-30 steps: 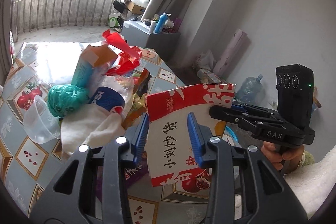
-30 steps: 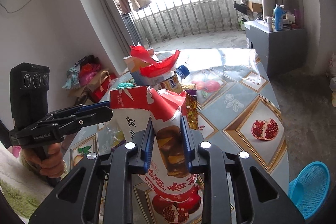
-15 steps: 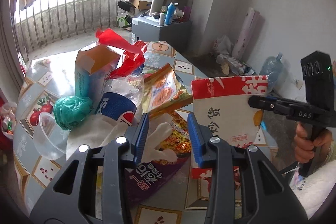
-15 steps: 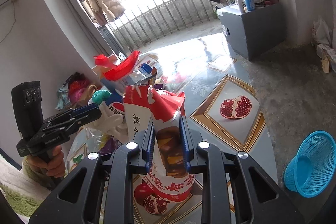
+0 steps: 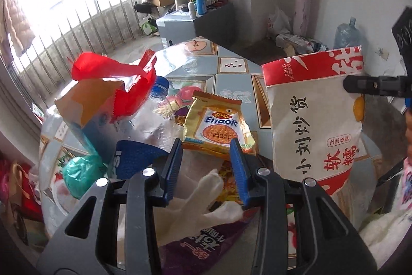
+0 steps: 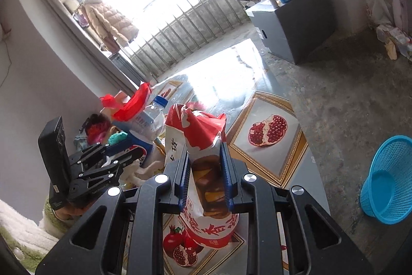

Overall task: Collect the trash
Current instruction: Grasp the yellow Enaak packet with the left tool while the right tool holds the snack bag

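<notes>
My right gripper (image 6: 204,174) pinches the light, crinkly paper snack bag (image 6: 203,161) mid-body above the worktop (image 6: 303,164), best held by its crumpled neck, while my left fingers (image 5: 238,166) hover parted, empty, over the trash pile (image 5: 144,125).

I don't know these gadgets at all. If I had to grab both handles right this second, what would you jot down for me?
Right tongs: shut on the red-and-white paper bag, held up over the table.
Left tongs: open, nothing between them, above a white glove at the near edge of the pile.
Pile on the table: Pepsi bottle, Enaak packet, carton with red wrapper, green wad, purple packet.
Blue basket: on the floor right of the table, looks empty.
Done: bag picked up.
Left: probably drop the bag in the basket, then clear the pile.
</notes>
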Motion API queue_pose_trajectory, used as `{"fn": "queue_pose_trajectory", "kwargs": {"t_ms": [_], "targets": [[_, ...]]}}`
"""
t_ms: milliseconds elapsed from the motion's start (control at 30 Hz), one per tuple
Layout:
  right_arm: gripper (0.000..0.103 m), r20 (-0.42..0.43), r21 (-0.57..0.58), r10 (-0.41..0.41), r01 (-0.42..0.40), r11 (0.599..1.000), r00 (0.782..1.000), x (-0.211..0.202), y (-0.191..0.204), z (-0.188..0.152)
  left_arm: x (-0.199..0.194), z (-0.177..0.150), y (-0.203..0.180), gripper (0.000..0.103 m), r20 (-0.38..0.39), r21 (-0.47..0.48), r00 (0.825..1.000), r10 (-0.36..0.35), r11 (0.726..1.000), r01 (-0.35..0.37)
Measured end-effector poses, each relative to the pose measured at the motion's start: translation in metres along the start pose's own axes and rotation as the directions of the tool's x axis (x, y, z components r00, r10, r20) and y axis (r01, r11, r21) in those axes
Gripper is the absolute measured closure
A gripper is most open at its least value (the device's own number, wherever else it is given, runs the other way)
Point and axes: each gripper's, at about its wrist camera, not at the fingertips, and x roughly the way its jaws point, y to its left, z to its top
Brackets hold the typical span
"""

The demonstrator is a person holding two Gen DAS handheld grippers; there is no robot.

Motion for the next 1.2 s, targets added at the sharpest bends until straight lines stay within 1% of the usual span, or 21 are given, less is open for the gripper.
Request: {"fn": "queue_pose_trajectory", "kwargs": {"t_ms": [67,100,167,233,267,300,367,400,500,600,667,700,800,833,867,933,1000,1100,1200], "targets": [[0.081,0.015,0.034,-0.001,0.0,0.999,1.0,-0.004,-0.01,-0.001,0.006,0.002,0.009,0.067,-0.032,-0.097,0.998,-0.047,0.994,0.044],[0.081,0.022,0.049,-0.001,0.0,0.999,1.0,-0.006,-0.014,-0.001,0.008,0.002,0.016,0.066,-0.047,-0.161,0.996,-0.082,0.984,0.073],[0.081,0.035,0.063,-0.007,0.005,0.998,0.999,-0.009,-0.019,-0.001,0.013,-0.001,0.027,0.063,-0.056,-0.281,0.985,-0.161,0.95,0.139],[0.081,0.045,0.07,-0.007,0.004,0.998,0.999,-0.012,-0.023,-0.001,0.018,-0.003,0.037,0.06,-0.053,-0.384,0.972,-0.229,0.903,0.192],[0.081,0.048,0.074,-0.004,0.001,0.997,0.999,-0.012,-0.024,-0.001,0.021,-0.002,0.041,0.059,-0.053,-0.426,0.967,-0.25,0.881,0.205],[0.081,0.05,0.079,0.0,-0.004,0.997,0.999,-0.012,-0.026,-0.002,0.025,-0.002,0.043,0.059,-0.055,-0.455,0.964,-0.26,0.866,0.207],[0.081,0.054,0.088,0.01,-0.015,0.996,0.998,-0.013,-0.03,-0.003,0.033,-0.001,0.043,0.059,-0.063,-0.498,0.962,-0.264,0.844,0.199],[0.081,0.057,0.092,0.014,-0.019,0.996,0.998,-0.013,-0.031,-0.003,0.038,0.001,0.043,0.059,-0.078,-0.515,0.966,-0.248,0.84,0.174],[0.081,0.065,0.101,0.025,-0.031,0.994,0.998,-0.014,-0.036,-0.004,0.052,0.006,0.036,0.059,-0.126,-0.528,0.975,-0.184,0.844,0.091],[0.081,0.069,0.107,0.035,-0.042,0.993,0.997,-0.017,-0.04,-0.005,0.063,0.011,0.024,0.059,-0.157,-0.511,0.981,-0.114,0.86,0.019],[0.081,0.071,0.108,0.041,-0.049,0.993,0.997,-0.018,-0.042,-0.007,0.071,0.013,0.017,0.059,-0.177,-0.5,0.982,-0.064,0.865,-0.034],[0.081,0.072,0.107,0.043,-0.05,0.993,0.997,-0.02,-0.045,-0.006,0.074,0.013,0.016,0.06,-0.189,-0.501,0.981,-0.05,0.864,-0.052],[0.081,0.075,0.1,0.042,-0.049,0.994,0.996,-0.024,-0.046,-0.008,0.084,0.013,0.01,0.074,-0.214,-0.5,0.977,-0.007,0.86,-0.104],[0.081,0.076,0.098,0.039,-0.047,0.994,0.996,-0.025,-0.046,-0.008,0.086,0.013,0.008,0.081,-0.212,-0.495,0.977,0.002,0.862,-0.109],[0.081,0.077,0.095,0.037,-0.045,0.994,0.996,-0.027,-0.046,-0.008,0.087,0.013,0.006,0.084,-0.208,-0.491,0.978,0.003,0.864,-0.107],[0.081,0.08,0.092,0.036,-0.044,0.995,0.996,-0.029,-0.046,-0.009,0.087,0.014,0.001,0.085,-0.191,-0.481,0.981,0.023,0.869,-0.114],[0.081,0.084,0.09,0.035,-0.042,0.995,0.996,-0.032,-0.046,-0.008,0.084,0.013,-0.003,0.089,-0.17,-0.472,0.985,0.032,0.875,-0.11],[0.081,0.093,0.093,0.032,-0.04,0.995,0.995,-0.037,-0.047,-0.008,0.074,0.014,-0.01,0.091,-0.154,-0.459,0.988,0.019,0.884,-0.088],[0.081,0.114,0.096,0.032,-0.043,0.995,0.993,-0.044,-0.05,-0.008,0.053,0.021,-0.018,0.094,-0.117,-0.414,0.992,0.039,0.906,-0.084]]}}
